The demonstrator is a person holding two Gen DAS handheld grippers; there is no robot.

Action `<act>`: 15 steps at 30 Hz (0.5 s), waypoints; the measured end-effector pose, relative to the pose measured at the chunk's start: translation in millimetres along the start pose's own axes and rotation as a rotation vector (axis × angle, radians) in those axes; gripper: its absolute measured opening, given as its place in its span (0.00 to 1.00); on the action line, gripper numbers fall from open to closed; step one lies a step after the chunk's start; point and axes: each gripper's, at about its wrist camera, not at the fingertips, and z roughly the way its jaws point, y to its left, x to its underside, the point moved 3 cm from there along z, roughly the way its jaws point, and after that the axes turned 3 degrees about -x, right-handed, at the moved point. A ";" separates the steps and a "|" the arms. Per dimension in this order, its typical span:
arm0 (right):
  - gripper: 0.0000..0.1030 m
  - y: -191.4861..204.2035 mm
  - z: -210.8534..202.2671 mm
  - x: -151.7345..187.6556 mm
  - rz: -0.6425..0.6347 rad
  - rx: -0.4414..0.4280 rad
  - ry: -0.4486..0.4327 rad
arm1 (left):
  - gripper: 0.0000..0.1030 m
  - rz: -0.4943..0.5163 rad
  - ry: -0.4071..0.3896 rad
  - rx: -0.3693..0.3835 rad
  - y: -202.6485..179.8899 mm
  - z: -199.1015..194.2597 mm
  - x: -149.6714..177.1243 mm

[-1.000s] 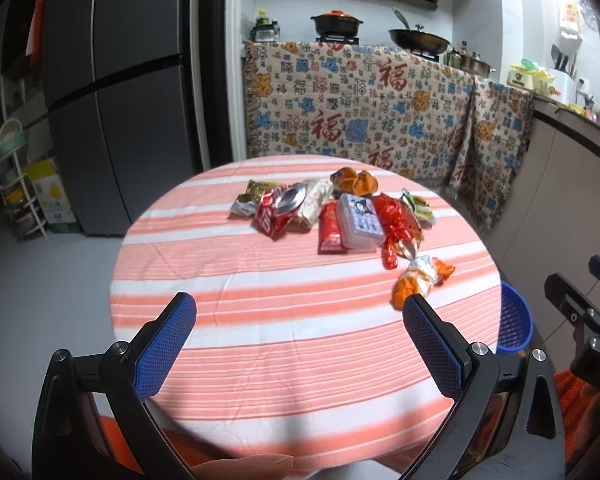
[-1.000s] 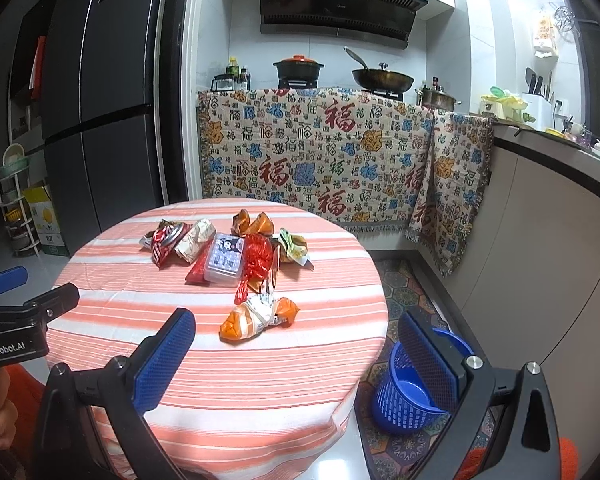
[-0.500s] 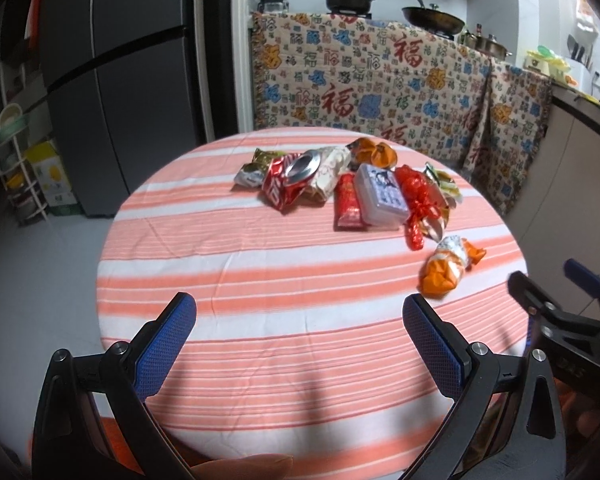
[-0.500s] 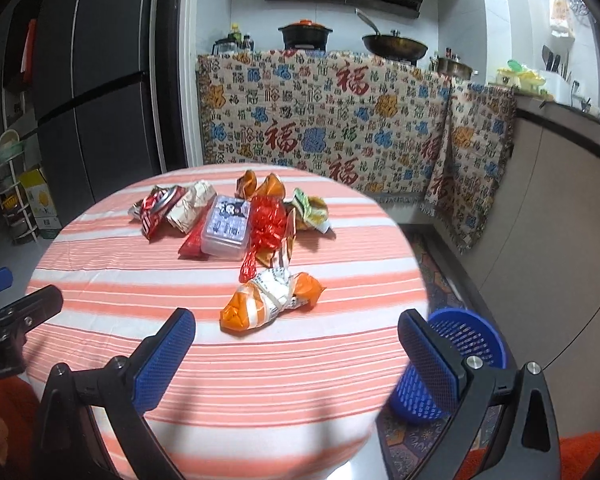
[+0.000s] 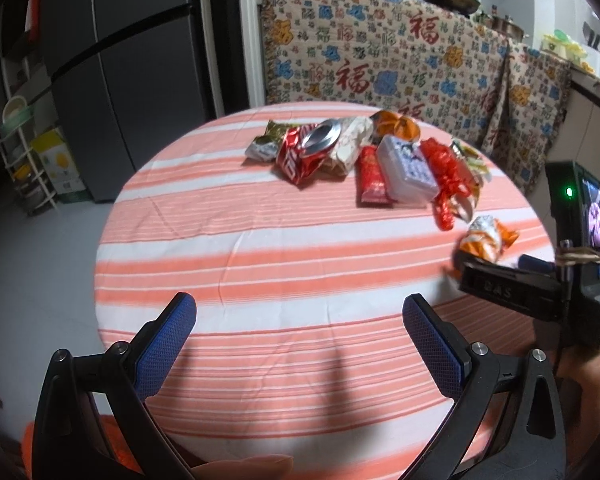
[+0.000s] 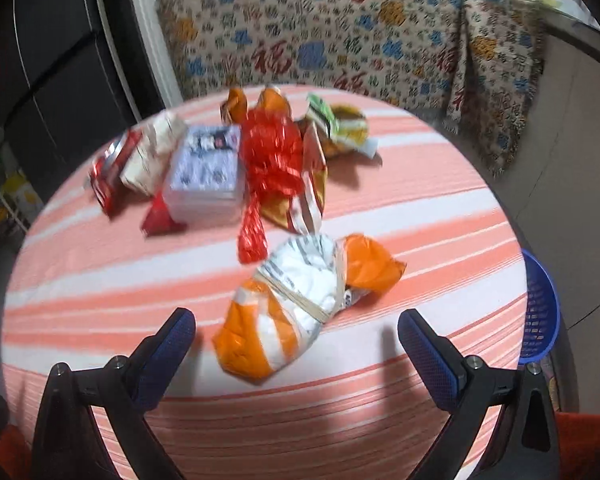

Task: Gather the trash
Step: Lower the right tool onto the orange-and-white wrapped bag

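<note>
We see a round table in an orange-and-white striped cloth (image 6: 100, 272), a blue mesh plastic bin (image 6: 540, 308) beside it, and our right gripper (image 6: 296, 332) spread wide around a crumpled orange-and-white wrapper (image 6: 300, 304). Our left gripper (image 5: 300, 328) gapes empty.

Right gripper (image 6: 296, 334) has closed in on orange-white wrapper (image 6: 300, 308), seemingly.

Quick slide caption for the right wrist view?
Open right claw nears orange-and-white snack bag on striped table; blue basket beside.

Orange-white striped tablecloth (image 5: 260, 256), blue basket (image 6: 540, 308), orange-white wrapper (image 6: 300, 304).
</note>
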 end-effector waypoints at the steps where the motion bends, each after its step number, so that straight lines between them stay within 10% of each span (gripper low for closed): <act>1: 1.00 -4.7 5.9 3.4 -0.018 0.015 0.026 | 1.00 0.005 0.009 -0.003 -0.8 3.1 -0.2; 15: 1.00 -53.0 18.3 -7.3 -0.214 -0.043 0.029 | 0.99 0.041 0.141 0.071 -27.4 91.7 -33.8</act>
